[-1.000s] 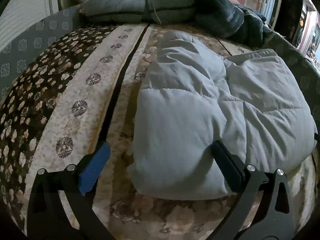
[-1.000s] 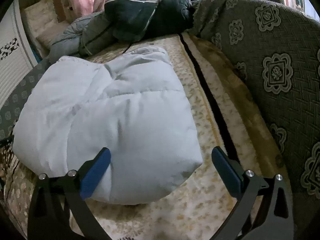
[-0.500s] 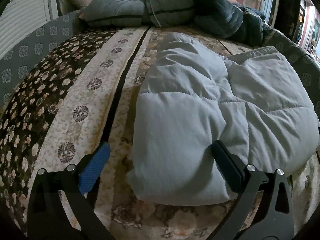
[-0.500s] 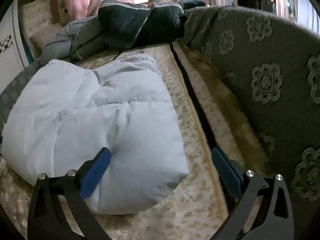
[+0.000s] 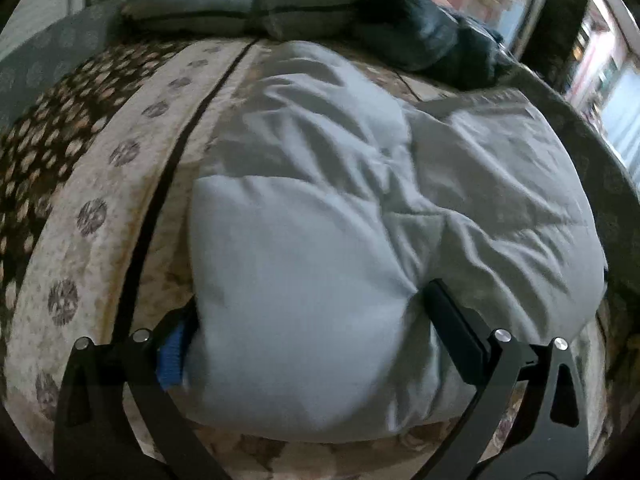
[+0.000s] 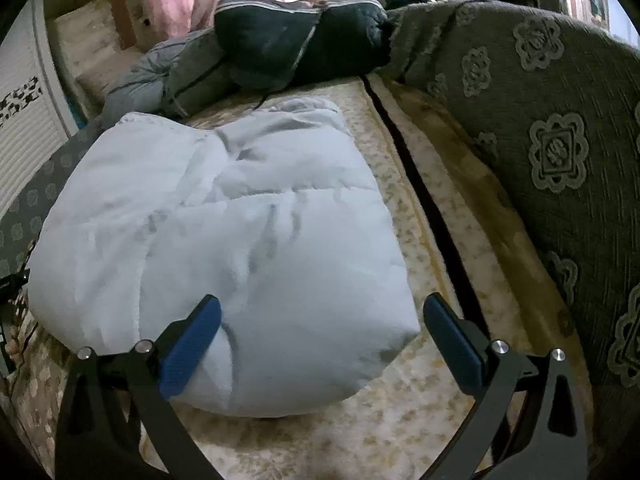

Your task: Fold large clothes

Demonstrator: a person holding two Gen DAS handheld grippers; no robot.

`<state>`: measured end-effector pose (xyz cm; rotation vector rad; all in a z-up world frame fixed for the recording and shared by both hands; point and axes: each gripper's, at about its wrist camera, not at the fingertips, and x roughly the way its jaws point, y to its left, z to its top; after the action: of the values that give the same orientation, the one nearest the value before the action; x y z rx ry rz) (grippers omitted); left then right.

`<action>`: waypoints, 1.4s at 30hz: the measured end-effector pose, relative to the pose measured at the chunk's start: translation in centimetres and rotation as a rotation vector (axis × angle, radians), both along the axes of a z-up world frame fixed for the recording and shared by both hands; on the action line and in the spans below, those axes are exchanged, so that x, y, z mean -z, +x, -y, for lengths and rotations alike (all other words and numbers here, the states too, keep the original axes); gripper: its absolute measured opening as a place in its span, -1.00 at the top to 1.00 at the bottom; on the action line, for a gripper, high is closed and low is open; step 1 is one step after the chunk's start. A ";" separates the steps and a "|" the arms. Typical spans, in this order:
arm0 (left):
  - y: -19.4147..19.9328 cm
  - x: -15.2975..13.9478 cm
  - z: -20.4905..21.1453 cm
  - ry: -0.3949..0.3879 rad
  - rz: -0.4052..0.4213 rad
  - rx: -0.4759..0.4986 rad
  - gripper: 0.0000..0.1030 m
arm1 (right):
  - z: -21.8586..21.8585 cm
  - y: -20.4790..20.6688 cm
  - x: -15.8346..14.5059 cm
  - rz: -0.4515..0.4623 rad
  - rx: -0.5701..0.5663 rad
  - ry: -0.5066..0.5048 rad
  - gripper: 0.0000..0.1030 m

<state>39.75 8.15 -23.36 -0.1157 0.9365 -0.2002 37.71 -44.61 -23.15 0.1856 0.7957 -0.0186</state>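
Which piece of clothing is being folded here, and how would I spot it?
Start at the bed's floral beige bedspread. In its middle, nearest the cameras, lies a puffy, pale grey-white quilted jacket, folded into a plump bundle. Unlike the dark navy and grey padded coats heaped at the far end, it is light-coloured and lies alone.

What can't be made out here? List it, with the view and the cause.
- Left wrist view: the near left corner of the white jacket hides most of one blue pad of the left tongs; whether it grips fabric is unclear.
- Left wrist view: motion blur smears the jacket's seams.
- Both views: the jacket's underside lies against the blanket.
- Right wrist view: the right tongs stand open; the jacket hides the pile of dark coats' lower edge.
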 end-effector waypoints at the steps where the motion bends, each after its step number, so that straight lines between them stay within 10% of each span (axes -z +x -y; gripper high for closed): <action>1: -0.1 0.1 0.2 0.012 0.001 0.010 -0.94 | -0.2 0.0 0.0 0.002 -0.010 -0.006 -0.96; 22: 1.3 0.3 1.2 0.058 -0.071 0.019 -0.92 | 0.4 1.9 1.5 -0.001 -0.029 0.134 -0.94; 42: 3.1 1.1 2.4 0.045 -0.078 0.030 -0.94 | -2.2 1.5 1.0 -0.064 -0.020 0.035 -0.74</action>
<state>42.84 5.71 -24.50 -0.0682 1.0197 -0.2033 39.18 -42.44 -24.19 0.2111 0.8615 0.0080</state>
